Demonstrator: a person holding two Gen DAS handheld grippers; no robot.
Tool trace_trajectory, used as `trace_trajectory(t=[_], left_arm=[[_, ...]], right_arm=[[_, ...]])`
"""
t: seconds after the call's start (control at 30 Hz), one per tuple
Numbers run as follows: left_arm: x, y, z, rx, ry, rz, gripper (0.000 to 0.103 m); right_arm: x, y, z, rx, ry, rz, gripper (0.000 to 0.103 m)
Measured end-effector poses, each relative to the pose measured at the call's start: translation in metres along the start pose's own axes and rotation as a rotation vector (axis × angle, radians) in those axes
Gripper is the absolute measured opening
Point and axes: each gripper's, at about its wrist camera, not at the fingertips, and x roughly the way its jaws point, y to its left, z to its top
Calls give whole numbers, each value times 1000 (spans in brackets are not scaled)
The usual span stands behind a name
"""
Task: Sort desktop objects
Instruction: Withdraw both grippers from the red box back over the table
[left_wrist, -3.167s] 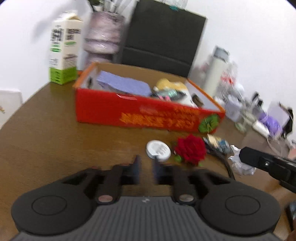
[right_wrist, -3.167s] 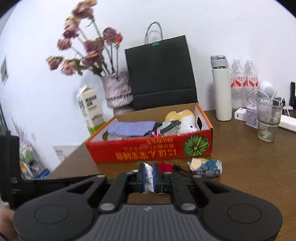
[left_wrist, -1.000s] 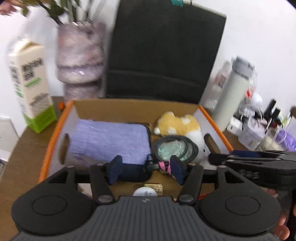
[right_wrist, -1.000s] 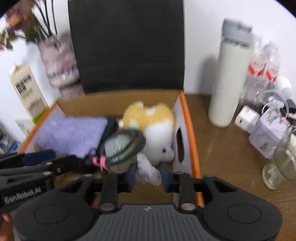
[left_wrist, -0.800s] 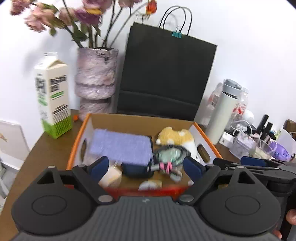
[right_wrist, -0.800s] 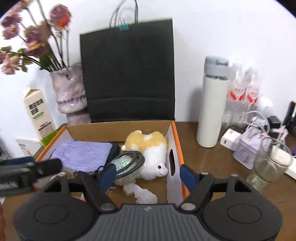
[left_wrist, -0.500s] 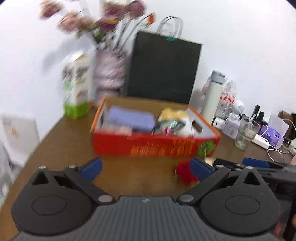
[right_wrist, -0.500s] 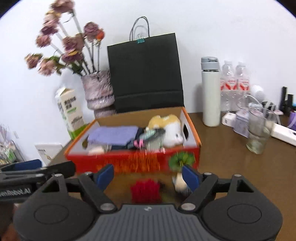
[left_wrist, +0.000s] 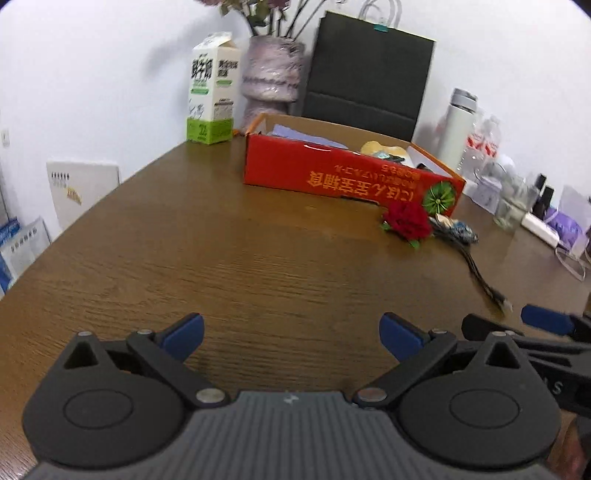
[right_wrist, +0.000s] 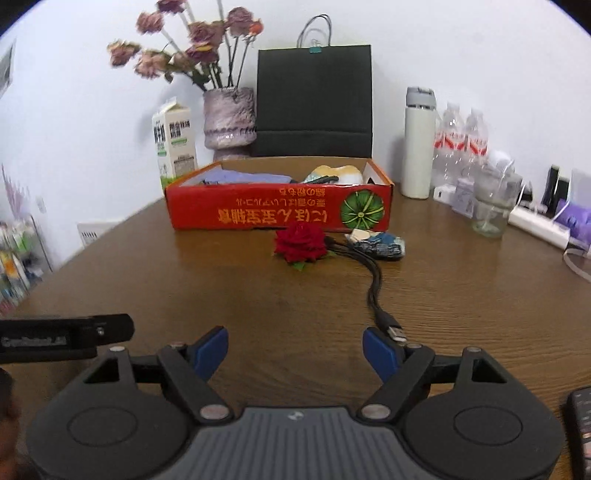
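A red cardboard box (left_wrist: 343, 177) (right_wrist: 273, 212) stands on the brown table and holds a purple cloth (right_wrist: 247, 177) and a plush toy (right_wrist: 332, 172). In front of it lie a red rose (left_wrist: 408, 221) (right_wrist: 301, 242), a blue-patterned packet (right_wrist: 380, 245) and a black USB cable (right_wrist: 375, 291). My left gripper (left_wrist: 291, 334) is open and empty, low over the near table. My right gripper (right_wrist: 295, 350) is open and empty, with the cable's plug just beyond its right fingertip (right_wrist: 380, 354).
A milk carton (right_wrist: 173, 142), a vase of dried flowers (right_wrist: 229, 118) and a black paper bag (right_wrist: 314, 99) stand behind the box. A white flask (right_wrist: 419, 142), water bottles, a glass (right_wrist: 493, 206) and a power strip (right_wrist: 539, 223) are at the right. A phone (right_wrist: 581, 432) lies at the near right.
Both grippers opened over the box, dropping the white lid and the crumpled wrapper into it, then pulled back and down to the near table. Both are now empty.
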Motion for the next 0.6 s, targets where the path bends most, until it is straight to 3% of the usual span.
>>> trace_trajectory(t=[0.47,0.6], left_arm=[[15,-11,-9,68,43,22,103],[16,-14,-10,92,52,33,103]], right_arm=[[10,-12,-3,34,36,24,81],[4,-16,1,46,-9,-1,81]])
